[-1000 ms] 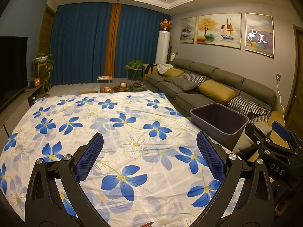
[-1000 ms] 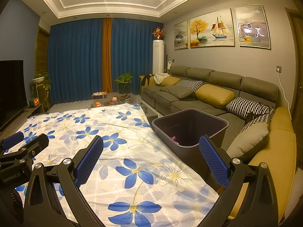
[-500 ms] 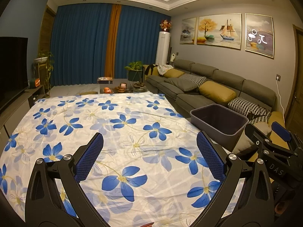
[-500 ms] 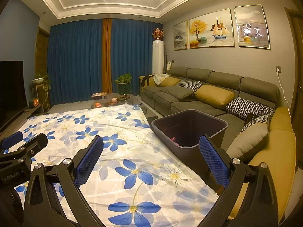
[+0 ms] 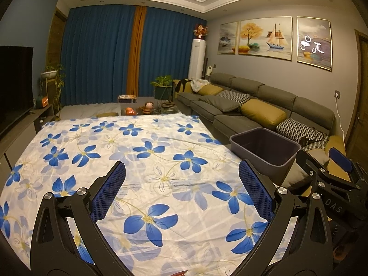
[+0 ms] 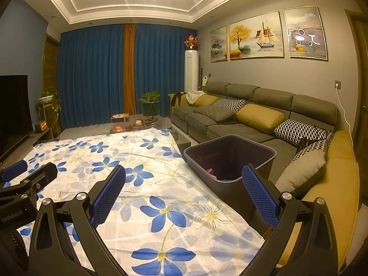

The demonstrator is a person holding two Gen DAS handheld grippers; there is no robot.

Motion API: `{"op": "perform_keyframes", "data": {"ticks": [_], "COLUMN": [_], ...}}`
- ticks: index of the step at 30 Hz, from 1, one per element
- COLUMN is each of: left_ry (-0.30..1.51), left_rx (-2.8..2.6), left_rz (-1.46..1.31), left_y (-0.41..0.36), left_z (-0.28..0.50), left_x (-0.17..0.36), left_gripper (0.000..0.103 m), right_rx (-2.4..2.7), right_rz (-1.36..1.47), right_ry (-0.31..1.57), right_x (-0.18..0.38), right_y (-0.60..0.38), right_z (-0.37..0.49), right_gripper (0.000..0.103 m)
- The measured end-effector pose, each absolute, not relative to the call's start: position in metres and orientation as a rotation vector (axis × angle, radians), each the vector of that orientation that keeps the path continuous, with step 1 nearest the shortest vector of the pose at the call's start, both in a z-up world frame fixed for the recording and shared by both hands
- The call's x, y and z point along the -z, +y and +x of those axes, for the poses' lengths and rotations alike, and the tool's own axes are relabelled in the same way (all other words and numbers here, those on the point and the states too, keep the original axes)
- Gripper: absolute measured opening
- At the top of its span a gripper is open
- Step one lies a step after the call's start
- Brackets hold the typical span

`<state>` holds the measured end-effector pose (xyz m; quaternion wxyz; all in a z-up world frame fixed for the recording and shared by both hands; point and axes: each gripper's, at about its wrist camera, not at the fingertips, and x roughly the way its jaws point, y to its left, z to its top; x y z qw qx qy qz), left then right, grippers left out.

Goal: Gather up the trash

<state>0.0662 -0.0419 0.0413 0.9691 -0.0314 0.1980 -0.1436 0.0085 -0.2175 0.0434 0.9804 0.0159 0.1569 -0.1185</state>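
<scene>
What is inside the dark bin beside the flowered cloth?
In the bin, a small pink item and something blue show at the bottom. The near wall hides the rest.

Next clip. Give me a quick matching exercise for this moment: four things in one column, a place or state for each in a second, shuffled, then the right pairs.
Things
1. left gripper
2. bin
3. flowered cloth
4. yellow cushion

Places or states
A. lies on the grey sofa
B. spread flat, no loose trash visible on it
C. open, holds nothing
D. stands at the cloth's right edge, something small and pink at its bottom

Pairs: 1-C, 2-D, 3-B, 4-A
</scene>
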Motion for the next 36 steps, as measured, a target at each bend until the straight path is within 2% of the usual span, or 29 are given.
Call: {"op": "perform_keyframes", "data": {"ticks": [36], "left_ry": [0.4], "left_rx": [0.279], "left_rz": [-0.066], "left_y": [-0.0402], "left_z": [0.066], "left_x": [-0.0447], "left_gripper": [0.097], "right_rx": [0.238], "right_rz": [0.038], "right_ry": [0.318], "right_x": [-0.0423], "right_y": [-0.2185], "right_z": [0.0083], "right_gripper": [0.097]}}
